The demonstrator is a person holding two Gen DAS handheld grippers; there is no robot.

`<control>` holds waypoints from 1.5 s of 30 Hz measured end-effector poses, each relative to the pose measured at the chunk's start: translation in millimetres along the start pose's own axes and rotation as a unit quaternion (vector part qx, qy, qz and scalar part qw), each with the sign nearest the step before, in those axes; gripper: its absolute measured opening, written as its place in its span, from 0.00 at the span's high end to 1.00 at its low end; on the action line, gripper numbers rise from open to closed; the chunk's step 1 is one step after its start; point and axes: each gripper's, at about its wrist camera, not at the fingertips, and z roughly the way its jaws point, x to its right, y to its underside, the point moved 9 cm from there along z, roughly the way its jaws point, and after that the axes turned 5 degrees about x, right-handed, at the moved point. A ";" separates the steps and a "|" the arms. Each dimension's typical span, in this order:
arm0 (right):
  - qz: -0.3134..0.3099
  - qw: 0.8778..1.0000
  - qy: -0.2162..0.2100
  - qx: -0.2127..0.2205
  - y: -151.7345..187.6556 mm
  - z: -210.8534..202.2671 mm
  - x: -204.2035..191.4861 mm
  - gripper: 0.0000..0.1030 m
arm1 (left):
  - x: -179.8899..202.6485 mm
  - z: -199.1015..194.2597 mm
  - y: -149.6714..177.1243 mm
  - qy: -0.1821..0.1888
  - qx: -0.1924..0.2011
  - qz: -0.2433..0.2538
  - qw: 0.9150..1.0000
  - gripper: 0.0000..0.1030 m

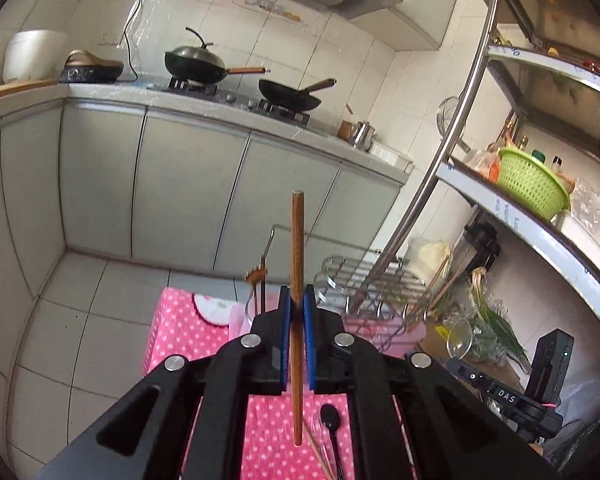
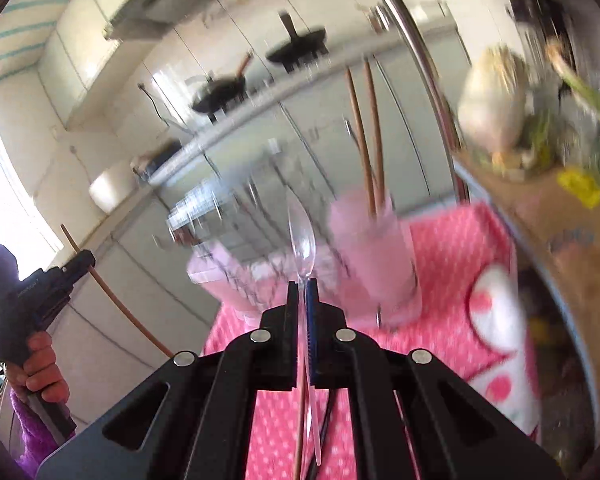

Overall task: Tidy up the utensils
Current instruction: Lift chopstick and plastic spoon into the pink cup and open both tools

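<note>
My left gripper (image 1: 297,300) is shut on a brown wooden chopstick (image 1: 297,248), held upright above the pink dotted tablecloth (image 1: 179,332). The left gripper also shows at the left of the right wrist view (image 2: 79,264), with the chopstick (image 2: 115,304) in it. My right gripper (image 2: 303,286) is shut on a clear plastic spoon (image 2: 301,236), bowl end forward, just in front of a glass (image 2: 374,256) that holds two brown chopsticks (image 2: 366,140). A black spoon (image 1: 331,420) and a pale chopstick (image 1: 318,454) lie on the cloth below the left gripper.
A wire dish rack (image 1: 364,280) stands at the table's far side, a second glass (image 2: 235,276) to its left. A steel shelf post (image 1: 432,184) and shelves with a green basket (image 1: 532,184) rise at the right. Kitchen counter with woks (image 1: 195,64) lies beyond.
</note>
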 end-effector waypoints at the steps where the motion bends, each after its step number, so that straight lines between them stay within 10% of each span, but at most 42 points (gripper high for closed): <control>1: -0.007 1.000 -0.001 0.016 -13.3 -3.0 -3.7 0.96 | 2.0 -2.2 -12.2 -0.001 0.013 0.003 1.000 0.95; 14: -0.082 0.977 0.013 0.195 -136.3 18.4 -10.7 0.96 | -2.0 34.1 -82.7 -0.037 0.083 0.004 0.996 0.95; 45: -0.055 0.994 0.086 0.051 -34.6 86.2 49.6 0.96 | -37.9 122.0 32.6 -0.091 -0.034 0.019 0.995 0.94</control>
